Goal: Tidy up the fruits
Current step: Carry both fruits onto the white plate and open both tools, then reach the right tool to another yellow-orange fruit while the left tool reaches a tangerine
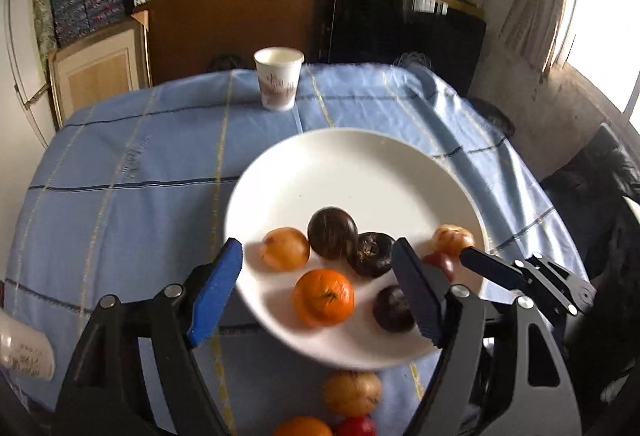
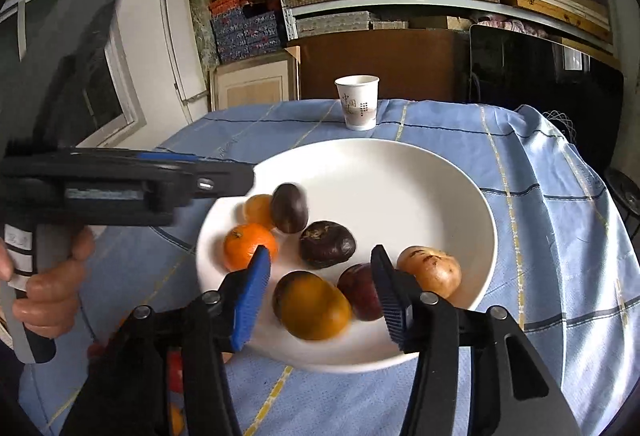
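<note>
Centrally, the left gripper [image 1: 318, 290] stands with its jaws spread wide over the near part of the white plate [image 1: 360, 163], nothing pressed between the blue pads; an orange mandarin [image 1: 323, 298] lies in the gap on the plate, untouched. Just beside the right-hand pad sits a dark purple fruit [image 1: 392, 310], partly hidden by that finger. Farther in lie a pale amber fruit [image 1: 285, 248], a round dark fruit [image 1: 332, 232] and a wrinkled dark fruit [image 1: 370, 254] touching it. At the plate's right edge a second amber fruit [image 1: 452, 238] sits just beyond the tip of the right gripper.

The right gripper [image 2: 322, 296], seen from its own camera, is likewise released, jaws partly apart above the plate's near rim. Between them, blurred, is a yellow-orange fruit with a dark end [image 2: 314, 306]; the pads do not press on it. A reddish-purple fruit [image 2: 360, 292] lies against the right finger, with a speckled tan fruit [image 2: 430, 270] just outside it. A hand [image 2: 48, 292] grips the left tool's handle at the frame's left.

Off the plate, on the blue checked tablecloth [image 1: 140, 163], three more fruits wait near the rim: amber [image 1: 352, 392], orange [image 1: 304, 428] and red [image 1: 356, 428]. A paper cup [image 1: 279, 79] stands upright at the table's far side, well apart from the plate.
</note>
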Tool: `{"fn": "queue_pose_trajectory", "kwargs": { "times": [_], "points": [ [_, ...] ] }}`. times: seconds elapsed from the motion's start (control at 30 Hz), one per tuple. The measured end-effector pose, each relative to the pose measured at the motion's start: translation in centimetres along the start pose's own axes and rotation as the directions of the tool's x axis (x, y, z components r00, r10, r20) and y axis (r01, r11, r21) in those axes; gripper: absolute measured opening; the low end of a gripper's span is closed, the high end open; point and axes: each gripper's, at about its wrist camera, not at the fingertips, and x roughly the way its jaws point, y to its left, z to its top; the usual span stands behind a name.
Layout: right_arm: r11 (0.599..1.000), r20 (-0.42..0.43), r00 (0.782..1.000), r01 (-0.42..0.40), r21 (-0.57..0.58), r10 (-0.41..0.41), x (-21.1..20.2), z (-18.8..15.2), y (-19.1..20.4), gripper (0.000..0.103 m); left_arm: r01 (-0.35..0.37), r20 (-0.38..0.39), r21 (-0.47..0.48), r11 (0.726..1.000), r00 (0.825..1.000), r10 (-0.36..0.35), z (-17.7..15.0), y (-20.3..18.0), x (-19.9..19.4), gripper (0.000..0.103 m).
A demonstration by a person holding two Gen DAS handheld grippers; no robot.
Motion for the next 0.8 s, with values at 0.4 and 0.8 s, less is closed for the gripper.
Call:
{"fn": "queue_pose_trajectory", "kwargs": {
  "times": [0.4, 0.8],
  "points": [
    [0.985, -0.022, 0.986, -0.166, 0.055, 0.167, -4.8, -1.6, 2.3, 0.064, -0.165, 0.180, -0.141, 0.976, 0.965, 0.189, -10.8, 3.8, -8.8, 0.098],
    [0.976, -0.229, 0.955, -0.207, -0.068, 0.187, -4.0, -6.0, 6.9, 0.074, -0.280, 0.120, -0.233, 0.931, 0.942, 0.313, -13.2, 6.2, -9.2, 0.098]
  ]
}}
